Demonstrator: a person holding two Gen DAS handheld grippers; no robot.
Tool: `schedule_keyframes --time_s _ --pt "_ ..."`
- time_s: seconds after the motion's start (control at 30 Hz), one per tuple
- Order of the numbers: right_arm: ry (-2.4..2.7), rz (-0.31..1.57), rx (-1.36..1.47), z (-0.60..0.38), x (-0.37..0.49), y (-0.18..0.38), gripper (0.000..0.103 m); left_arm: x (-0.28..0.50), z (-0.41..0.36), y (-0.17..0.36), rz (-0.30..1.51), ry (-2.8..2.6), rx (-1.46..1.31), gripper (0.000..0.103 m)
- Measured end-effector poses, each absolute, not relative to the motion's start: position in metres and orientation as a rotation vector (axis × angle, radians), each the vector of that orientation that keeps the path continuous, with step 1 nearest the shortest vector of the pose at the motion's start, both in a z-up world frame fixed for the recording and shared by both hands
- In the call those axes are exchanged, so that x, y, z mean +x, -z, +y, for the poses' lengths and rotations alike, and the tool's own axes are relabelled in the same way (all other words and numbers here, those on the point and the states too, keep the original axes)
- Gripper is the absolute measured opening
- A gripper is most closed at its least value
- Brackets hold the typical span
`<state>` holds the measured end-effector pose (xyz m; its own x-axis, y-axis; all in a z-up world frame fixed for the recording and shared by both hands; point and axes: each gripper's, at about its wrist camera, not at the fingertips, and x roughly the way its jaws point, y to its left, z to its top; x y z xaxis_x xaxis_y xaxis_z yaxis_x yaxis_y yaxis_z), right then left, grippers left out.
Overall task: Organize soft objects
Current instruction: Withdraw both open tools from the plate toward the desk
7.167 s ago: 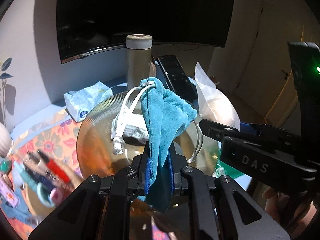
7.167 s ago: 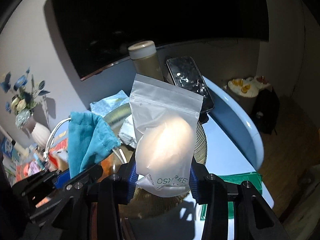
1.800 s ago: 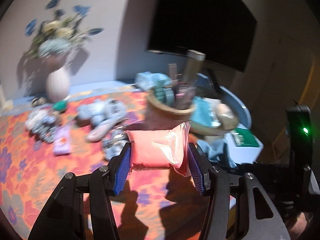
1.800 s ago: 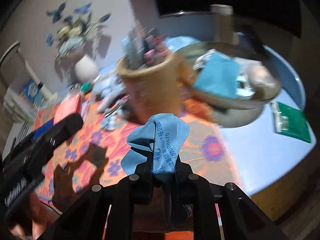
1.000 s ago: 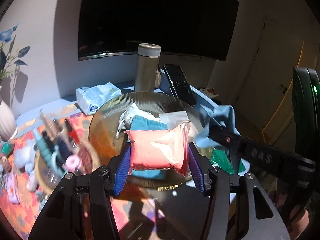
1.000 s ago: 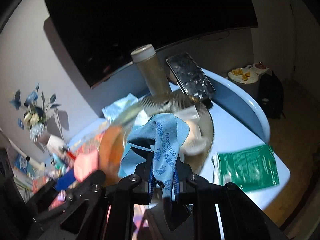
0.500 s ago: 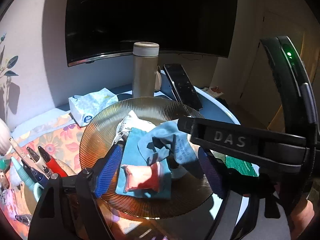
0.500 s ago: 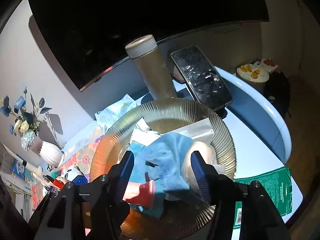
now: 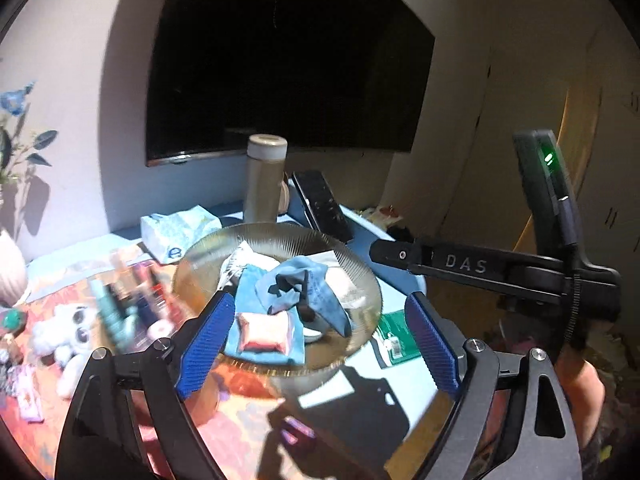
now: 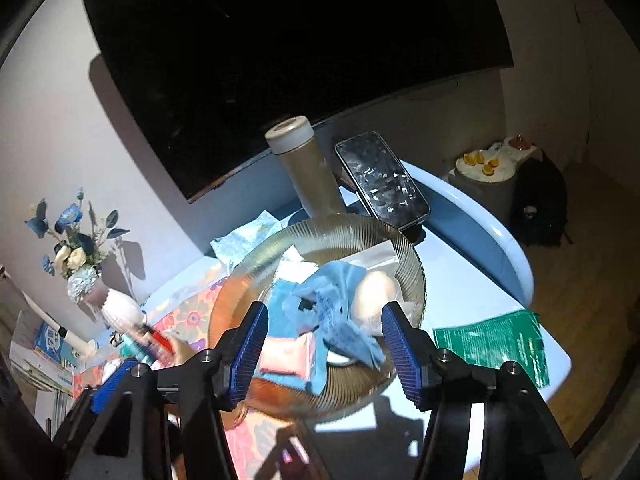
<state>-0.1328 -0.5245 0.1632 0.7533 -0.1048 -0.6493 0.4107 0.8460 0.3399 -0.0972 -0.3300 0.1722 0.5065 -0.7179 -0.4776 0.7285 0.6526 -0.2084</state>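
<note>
A ribbed amber glass bowl [image 9: 352, 264] [image 10: 404, 248] holds the soft things: a pink packet [image 9: 264, 333] [image 10: 282, 354], a light blue cloth [image 9: 304, 286] [image 10: 340, 312], a teal cloth [image 9: 248, 300] and a clear bag with a pale lump [image 10: 376, 286]. My left gripper [image 9: 316, 340] is open and empty, pulled back in front of the bowl. My right gripper [image 10: 324, 346] is open and empty, just above the bowl's near rim; it also shows in the left wrist view [image 9: 472, 266].
A tan flask [image 9: 265, 178] [image 10: 306, 168], a phone [image 10: 382, 180] and a tissue pack [image 9: 178, 230] stand behind the bowl. A green packet [image 10: 494, 342] lies right. A pen cup [image 9: 132, 300], plush toy [image 9: 66, 334] and white vase with flowers [image 10: 120, 308] are left.
Both grippers have let go of the pink packet and the blue cloth into the bowl, opened wide, and drawn back from it.
</note>
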Motion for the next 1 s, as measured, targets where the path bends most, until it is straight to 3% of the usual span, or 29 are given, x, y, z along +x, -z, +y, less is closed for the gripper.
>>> schedule_keyframes --time_s 0.5,1.0 --pt "0.114 0.94 0.254 -0.398 -0.142 -0.096 0.058 -0.091 -0.165 -0.152 0.671 0.566 -0.063 0.087" --pt "-0.228 0.986 -0.002 -0.228 -0.083 -0.081 0.058 -0.026 0.003 -0.126 0.777 0.148 -0.127 0.087"
